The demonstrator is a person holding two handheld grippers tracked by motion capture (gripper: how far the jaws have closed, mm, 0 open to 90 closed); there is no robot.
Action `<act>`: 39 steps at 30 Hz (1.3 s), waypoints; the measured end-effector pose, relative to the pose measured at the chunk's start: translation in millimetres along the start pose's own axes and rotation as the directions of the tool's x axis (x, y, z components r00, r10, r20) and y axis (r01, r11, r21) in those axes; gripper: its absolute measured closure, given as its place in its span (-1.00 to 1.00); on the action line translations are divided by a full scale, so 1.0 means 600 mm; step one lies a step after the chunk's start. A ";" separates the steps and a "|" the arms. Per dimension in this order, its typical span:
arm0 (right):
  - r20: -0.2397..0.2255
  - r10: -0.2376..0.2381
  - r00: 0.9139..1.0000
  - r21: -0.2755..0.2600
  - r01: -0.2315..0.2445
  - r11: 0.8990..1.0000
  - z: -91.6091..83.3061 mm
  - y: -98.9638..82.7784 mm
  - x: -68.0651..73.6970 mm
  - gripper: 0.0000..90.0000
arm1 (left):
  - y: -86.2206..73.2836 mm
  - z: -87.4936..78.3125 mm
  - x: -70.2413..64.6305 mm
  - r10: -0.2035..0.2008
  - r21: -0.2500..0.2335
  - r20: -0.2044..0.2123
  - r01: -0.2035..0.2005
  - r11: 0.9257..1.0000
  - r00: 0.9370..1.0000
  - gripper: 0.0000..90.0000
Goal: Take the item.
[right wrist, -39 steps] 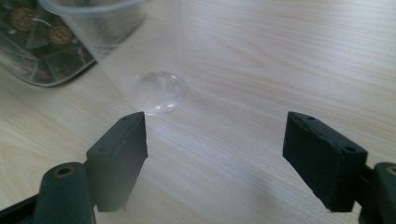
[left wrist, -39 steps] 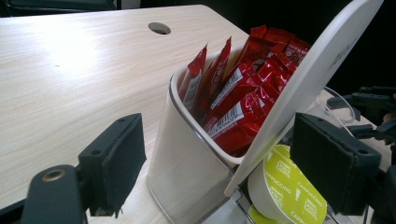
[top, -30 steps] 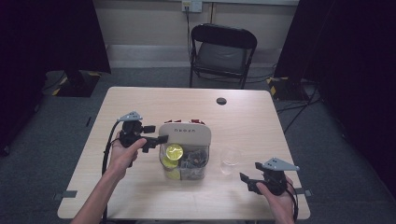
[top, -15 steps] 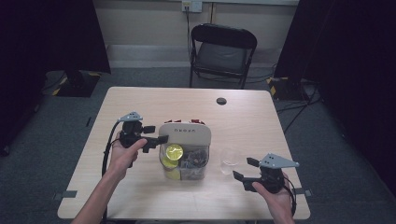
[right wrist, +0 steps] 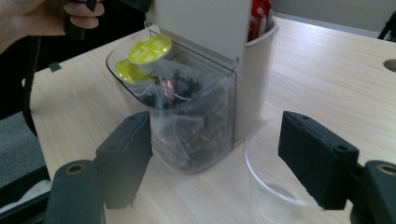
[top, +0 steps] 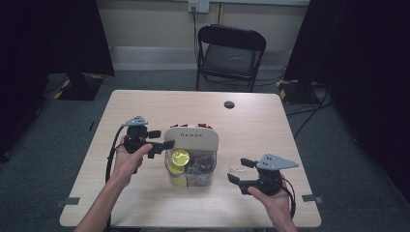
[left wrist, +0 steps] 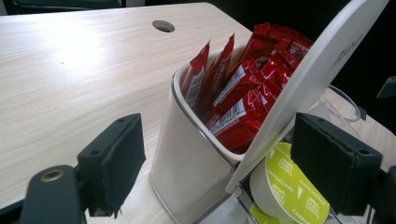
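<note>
Holding your left gripper [top: 162, 145] by the box [top: 191, 162], you have its jaws spread on each side of the tilted white lid [left wrist: 308, 84], not pinching it. Your right gripper [top: 238, 170] has its jaws spread too, holding nothing, with a clear cup [right wrist: 268, 172] just ahead. The box sits mid-surface [top: 193, 111], red packets [left wrist: 243, 88] inside.

A lab-like recording room: bare wooden worktop [top: 159, 111], black curtains [top: 53, 38] at 9 and 3 o'clock, folding chair [top: 231, 53] at 12.
</note>
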State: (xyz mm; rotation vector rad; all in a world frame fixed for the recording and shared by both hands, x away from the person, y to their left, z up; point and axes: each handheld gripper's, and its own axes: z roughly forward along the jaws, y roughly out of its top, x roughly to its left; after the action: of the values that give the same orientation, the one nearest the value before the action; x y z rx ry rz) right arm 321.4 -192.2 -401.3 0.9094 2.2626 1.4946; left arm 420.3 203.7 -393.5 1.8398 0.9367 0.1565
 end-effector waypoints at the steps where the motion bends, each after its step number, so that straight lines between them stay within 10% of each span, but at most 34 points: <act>1: -0.007 -0.001 1.000 -0.001 0.001 1.000 0.004 0.003 0.002 -0.42 | 0.000 0.000 0.000 0.000 -0.001 0.001 0.000 1.000 1.000 -0.61; 39: -0.194 -0.014 0.981 0.091 0.032 0.995 0.153 0.070 0.018 0.10 | -0.002 0.000 0.000 0.005 0.006 -0.007 -0.005 1.000 1.000 -0.61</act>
State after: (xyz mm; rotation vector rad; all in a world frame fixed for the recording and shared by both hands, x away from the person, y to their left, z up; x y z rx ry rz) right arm 378.0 -107.9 -401.3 0.7899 2.4901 1.5381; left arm 419.8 204.3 -394.2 1.8479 0.9381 0.1638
